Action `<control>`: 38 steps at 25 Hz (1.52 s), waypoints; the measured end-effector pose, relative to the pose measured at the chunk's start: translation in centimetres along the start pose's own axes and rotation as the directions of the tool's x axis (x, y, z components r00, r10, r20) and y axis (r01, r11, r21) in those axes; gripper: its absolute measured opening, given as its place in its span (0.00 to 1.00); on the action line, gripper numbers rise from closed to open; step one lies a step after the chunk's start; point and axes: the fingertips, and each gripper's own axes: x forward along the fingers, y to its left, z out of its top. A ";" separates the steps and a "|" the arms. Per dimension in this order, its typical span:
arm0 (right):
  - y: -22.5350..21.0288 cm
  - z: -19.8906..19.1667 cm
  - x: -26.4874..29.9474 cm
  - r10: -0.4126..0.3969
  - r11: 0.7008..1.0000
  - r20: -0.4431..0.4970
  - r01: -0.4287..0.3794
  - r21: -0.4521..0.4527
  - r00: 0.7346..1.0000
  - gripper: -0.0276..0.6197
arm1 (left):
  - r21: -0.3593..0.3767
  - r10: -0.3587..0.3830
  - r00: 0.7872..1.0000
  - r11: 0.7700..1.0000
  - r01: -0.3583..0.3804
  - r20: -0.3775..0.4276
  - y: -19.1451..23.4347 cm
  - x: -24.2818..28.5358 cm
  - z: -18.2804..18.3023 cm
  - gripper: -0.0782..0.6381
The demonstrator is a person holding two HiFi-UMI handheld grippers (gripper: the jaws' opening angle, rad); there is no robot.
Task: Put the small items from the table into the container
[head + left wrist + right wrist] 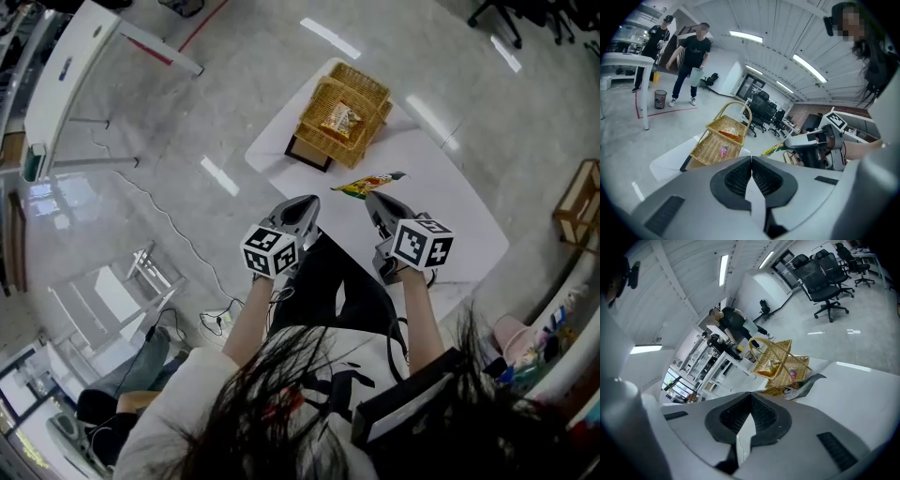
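A wicker basket [323,141] with a handle stands at the far end of the white table [450,211] and holds several snack packets [340,118]. My right gripper [371,195] is shut on one end of a yellow-green snack packet [368,185], which hangs above the table short of the basket. In the right gripper view the packet [799,389] pokes out past the shut jaws [751,394], with the basket [780,363] behind it. My left gripper [309,202] hovers beside it on the left, shut and empty [751,159]. The left gripper view shows the basket [723,138] ahead.
A dark flat board [309,153] lies under the basket's near side. Two people [693,56] stand on the floor far behind the table. A second white table [56,84] stands at far left, and office chairs [825,287] at the back. Cables [220,319] trail on the floor.
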 end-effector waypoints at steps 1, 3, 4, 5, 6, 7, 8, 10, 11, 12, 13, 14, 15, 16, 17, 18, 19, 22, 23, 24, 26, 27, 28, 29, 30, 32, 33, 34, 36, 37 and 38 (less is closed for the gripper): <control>0.9 0.5 0.3 0.008 1.000 0.005 -0.008 -0.003 1.000 0.06 | -0.003 0.003 1.000 1.000 -0.003 0.002 0.4 -0.4 0.3 0.12; 2.7 1.5 0.9 0.028 1.000 0.015 -0.028 -0.010 0.999 0.06 | -0.009 0.011 1.000 1.000 -0.011 0.005 1.4 -1.3 0.9 0.12; 3.7 2.0 1.3 0.040 0.999 0.019 -0.040 -0.015 0.999 0.06 | -0.010 0.015 1.000 1.000 -0.015 0.005 1.9 -1.7 1.2 0.12; 4.7 2.6 1.7 0.054 0.998 0.024 -0.054 -0.019 0.998 0.06 | -0.010 0.019 1.000 1.000 -0.019 0.005 2.4 -2.1 1.4 0.12; 5.7 3.1 2.1 0.069 0.997 0.029 -0.068 -0.025 0.997 0.06 | -0.011 0.024 1.000 1.000 -0.024 0.005 2.9 -2.5 1.6 0.12; 6.8 3.7 2.5 0.084 0.996 0.034 -0.083 -0.033 0.996 0.06 | -0.012 0.028 1.000 1.000 -0.028 0.005 3.3 -2.8 1.9 0.12; 7.7 4.3 3.0 0.098 0.994 0.039 -0.096 -0.042 0.994 0.06 | -0.013 0.032 0.999 0.999 -0.032 0.006 3.8 -3.1 2.2 0.12; 9.4 5.7 4.1 0.123 0.991 0.048 -0.120 -0.066 0.991 0.06 | -0.014 0.038 0.999 0.999 -0.038 0.011 4.6 -3.5 2.8 0.12; 10.1 6.4 4.7 0.136 0.988 0.050 -0.132 -0.077 0.989 0.06 | -0.014 0.040 0.999 0.999 -0.040 0.014 5.0 -3.7 3.1 0.12; 10.8 7.0 5.3 0.151 0.985 0.049 -0.146 -0.087 0.987 0.06 | -0.014 0.042 0.999 0.999 -0.042 0.017 5.3 -3.8 3.4 0.12; 11.5 7.5 5.9 0.166 0.982 0.046 -0.161 -0.098 0.985 0.06 | -0.013 0.044 0.999 0.999 -0.043 0.020 5.6 -3.9 3.7 0.12; 12.2 8.1 6.4 0.181 0.978 0.047 -0.174 -0.113 0.982 0.06 | -0.013 0.046 0.999 0.999 -0.045 0.023 5.9 -4.0 3.9 0.12; 12.8 8.8 6.9 0.194 0.974 0.052 -0.186 -0.133 0.980 0.06 | -0.014 0.048 0.999 0.999 -0.047 0.026 6.1 -4.0 4.1 0.12; 13.4 9.6 7.3 0.207 0.968 0.062 -0.195 -0.157 0.976 0.06 | -0.015 0.049 0.998 0.999 -0.048 0.029 6.3 -4.0 4.3 0.12; 13.6 10.2 7.7 0.218 0.962 0.074 -0.202 -0.181 0.973 0.06 | -0.017 0.049 0.998 0.999 -0.048 0.031 6.4 -3.9 4.5 0.12; 13.6 10.7 8.3 0.224 0.958 0.085 -0.204 -0.201 0.971 0.06 | -0.019 0.049 0.998 0.999 -0.048 0.033 6.6 -3.9 4.6 0.12; 13.0 10.8 9.0 0.223 0.957 0.090 -0.200 -0.211 0.971 0.06 | -0.022 0.048 0.998 0.999 -0.047 0.033 6.7 -3.8 4.7 0.12; 8.9 9.4 11.8 0.152 0.975 0.055 -0.141 -0.173 0.987 0.06 | -0.029 0.048 0.999 0.998 -0.047 0.025 7.2 -3.7 4.7 0.12; 7.1 8.6 12.5 0.115 0.984 0.036 -0.109 -0.144 0.993 0.06 | -0.031 0.047 0.999 0.998 -0.047 0.021 7.4 -3.6 4.7 0.12; 5.3 7.9 12.8 0.082 0.991 0.023 -0.079 -0.107 0.996 0.06 | -0.031 0.046 0.999 0.998 -0.046 0.018 7.5 -3.6 4.7 0.12; 2.7 7.2 12.4 0.034 0.999 0.039 -0.034 -0.008 0.999 0.06 | -0.033 0.044 0.999 0.998 -0.044 0.013 7.7 -3.5 4.6 0.12; 1.8 7.3 11.9 0.018 0.998 0.069 -0.021 0.053 0.997 0.06 | -0.035 0.045 0.999 0.998 -0.044 0.011 7.8 -3.5 4.6 0.12; 1.1 7.6 11.5 0.004 0.993 0.104 -0.016 0.116 0.995 0.06 | -0.036 0.046 0.999 0.998 -0.046 0.010 8.0 -3.4 4.6 0.12; 0.4 7.8 11.1 -0.011 0.984 0.136 -0.013 0.177 0.991 0.06 | -0.038 0.048 0.999 0.998 -0.047 0.009 8.1 -3.4 4.6 0.12; -0.3 8.0 10.9 -0.027 0.974 0.160 -0.011 0.227 0.987 0.06 | -0.039 0.049 0.999 0.998 -0.048 0.008 8.2 -3.3 4.6 0.12; -1.7 8.3 10.7 -0.058 0.960 0.183 0.005 0.281 0.981 0.06 | -0.039 0.046 0.999 0.998 -0.046 0.004 8.1 -3.1 4.7 0.12; -2.3 8.4 10.8 -0.074 0.958 0.184 0.019 0.286 0.980 0.06 | -0.038 0.043 0.999 0.998 -0.043 0.003 8.0 -2.9 4.8 0.12; -2.8 8.5 10.9 -0.091 0.959 0.179 0.037 0.281 0.980 0.06 | -0.035 0.040 0.999 0.999 -0.040 0.002 7.9 -2.7 4.9 0.12; -3.7 8.8 11.6 -0.121 0.962 0.158 0.077 0.261 0.980 0.06 | -0.028 0.034 0.999 0.999 -0.034 0.001 7.7 -2.3 5.2 0.12; -4.1 8.8 11.9 -0.133 0.963 0.143 0.094 0.251 0.981 0.06 | -0.025 0.031 1.000 0.999 -0.031 0.001 7.6 -2.1 5.3 0.12; -4.3 8.8 12.3 -0.142 0.964 0.126 0.108 0.242 0.982 0.06 | -0.021 0.029 1.000 0.999 -0.029 0.001 7.5 -2.0 5.5 0.12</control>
